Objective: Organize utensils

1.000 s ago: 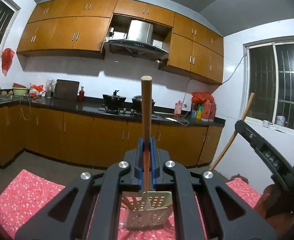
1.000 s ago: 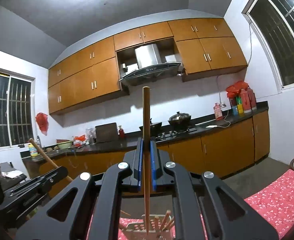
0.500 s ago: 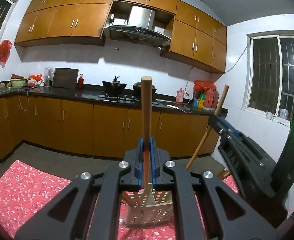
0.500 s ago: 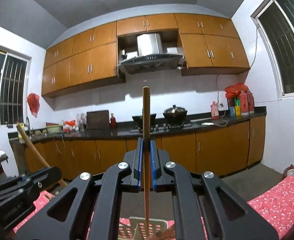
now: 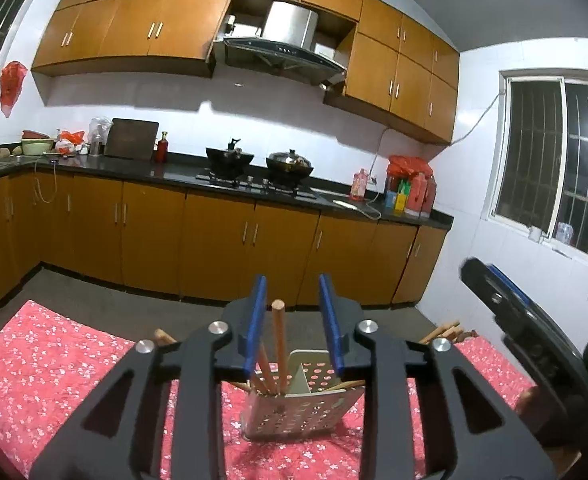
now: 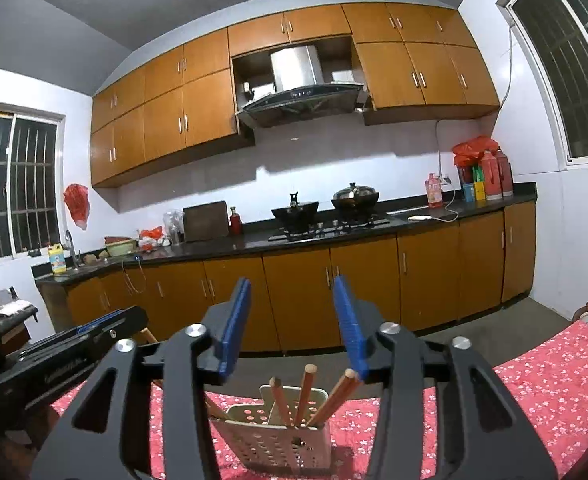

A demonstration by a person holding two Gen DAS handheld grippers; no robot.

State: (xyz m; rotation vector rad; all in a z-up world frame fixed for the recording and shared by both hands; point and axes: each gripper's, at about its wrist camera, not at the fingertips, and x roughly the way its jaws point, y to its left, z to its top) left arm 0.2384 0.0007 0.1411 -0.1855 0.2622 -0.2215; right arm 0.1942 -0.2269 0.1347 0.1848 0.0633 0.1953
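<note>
A cream perforated utensil holder [image 5: 299, 412] stands on the red flowered tablecloth [image 5: 54, 360]; it also shows in the right wrist view [image 6: 278, 440]. Several wooden sticks [image 5: 278, 344] stand in it, also seen from the right wrist [image 6: 303, 394]. My left gripper [image 5: 294, 320] is open and empty, just above the holder. My right gripper [image 6: 294, 328] is open and empty, above the holder from the other side. Each gripper shows at the edge of the other's view: the right one in the left wrist view [image 5: 533, 328] and the left one in the right wrist view [image 6: 54, 356].
Behind the table is a kitchen with orange cabinets [image 5: 154, 232], a black counter with two pots on a stove [image 5: 254, 160], bottles [image 5: 409, 192] and a barred window [image 5: 553, 180]. More wooden sticks [image 5: 441, 330] lie at the table's right.
Both grippers opened and let go of their wooden sticks, which now stand in the holder. Both cameras tilted down a little toward the holder.
</note>
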